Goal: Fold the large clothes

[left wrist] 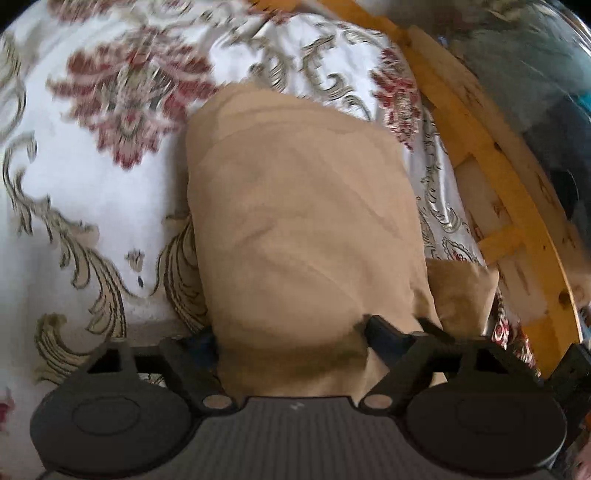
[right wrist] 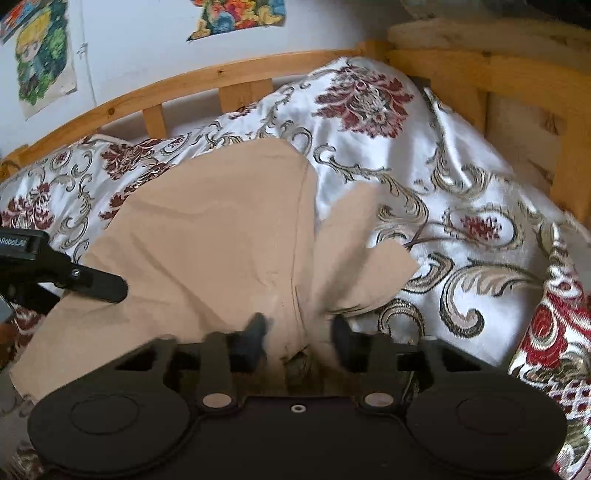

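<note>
- One tan garment (left wrist: 295,221) lies on a bed, spread over a white bedspread (left wrist: 92,192) with dark red flowers and olive scrolls; one bedspread is visible, bunched into high folds at the far side.
- In the right wrist view the same tan garment (right wrist: 207,240) shows two parts: a broad panel on the left and a narrower flap on the right, with a seam running down between them.
- Two grippers are in play, both black.
- The left gripper (left wrist: 291,336) straddles a thick bundle of the tan cloth; its fingers (left wrist: 384,328) sit at either side of the bundle, but I cannot tell whether the pads press on it.
- In the right wrist view one finger of the left gripper (right wrist: 99,284) reaches in from the left edge, lying over the broad panel.
- The right gripper (right wrist: 299,332) has its jaws narrow, with the gathered seam of the garment between them; the blurred fingers (right wrist: 255,328) appear to pinch the cloth.
- One wooden bed frame (right wrist: 221,77) with upright slats curves around the far side and the right of the bed.
- Two colourful cartoon posters hang on the pale wall behind: one (right wrist: 44,51) at the far left, one (right wrist: 240,14) near the top centre.
- The bunched bedspread rises behind the garment and hides part of the frame.
</note>
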Motion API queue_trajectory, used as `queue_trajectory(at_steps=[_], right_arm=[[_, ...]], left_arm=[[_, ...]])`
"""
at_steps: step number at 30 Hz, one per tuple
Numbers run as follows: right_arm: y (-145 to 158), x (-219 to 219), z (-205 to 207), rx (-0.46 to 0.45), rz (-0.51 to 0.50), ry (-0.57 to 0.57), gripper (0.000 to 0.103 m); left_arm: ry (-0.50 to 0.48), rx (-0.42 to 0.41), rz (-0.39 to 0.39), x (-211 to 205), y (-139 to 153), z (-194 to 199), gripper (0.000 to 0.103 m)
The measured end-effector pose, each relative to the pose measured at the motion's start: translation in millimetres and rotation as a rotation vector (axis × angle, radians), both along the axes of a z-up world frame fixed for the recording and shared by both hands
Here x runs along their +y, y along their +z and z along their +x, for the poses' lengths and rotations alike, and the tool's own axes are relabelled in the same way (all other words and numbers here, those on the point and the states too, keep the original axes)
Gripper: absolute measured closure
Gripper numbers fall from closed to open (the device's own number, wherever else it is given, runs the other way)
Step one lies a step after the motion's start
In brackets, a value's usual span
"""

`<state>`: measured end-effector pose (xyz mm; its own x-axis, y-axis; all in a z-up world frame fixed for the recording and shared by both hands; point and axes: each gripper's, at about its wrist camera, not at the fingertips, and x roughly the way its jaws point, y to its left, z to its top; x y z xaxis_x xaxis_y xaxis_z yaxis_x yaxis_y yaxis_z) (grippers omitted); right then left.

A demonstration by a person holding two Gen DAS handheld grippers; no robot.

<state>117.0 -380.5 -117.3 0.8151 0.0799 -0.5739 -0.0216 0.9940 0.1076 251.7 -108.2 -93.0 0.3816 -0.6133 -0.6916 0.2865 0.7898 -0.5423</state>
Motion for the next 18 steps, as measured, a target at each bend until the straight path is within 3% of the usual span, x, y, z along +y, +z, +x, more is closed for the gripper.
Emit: queue_trajectory(at_steps=[4, 8, 14, 18], right_arm=[[14.2, 10.8, -16.2, -0.162, -0.027, 0.048, 0.087], [26.9, 41.8, -29.2, -0.287, -0.073, 0.143, 0.091], [47.4, 109.4, -15.6, -0.469, -0.129, 0.219, 0.096], [54.9, 157.5, 21.8, -0.531, -0.122, 0.253, 0.096]], left_arm=[[0.005, -0.082, 0.028, 1.3, 22.5, -14.3, 0.039], [0.012, -0.242, 0.070, 16.0, 49.9, -34.4, 0.047], [0.080, -0.456, 0.159, 67.8, 92.8, -41.4, 0.049], [0.175, -0.505, 0.227, 110.2, 102.7, -26.4, 0.048]])
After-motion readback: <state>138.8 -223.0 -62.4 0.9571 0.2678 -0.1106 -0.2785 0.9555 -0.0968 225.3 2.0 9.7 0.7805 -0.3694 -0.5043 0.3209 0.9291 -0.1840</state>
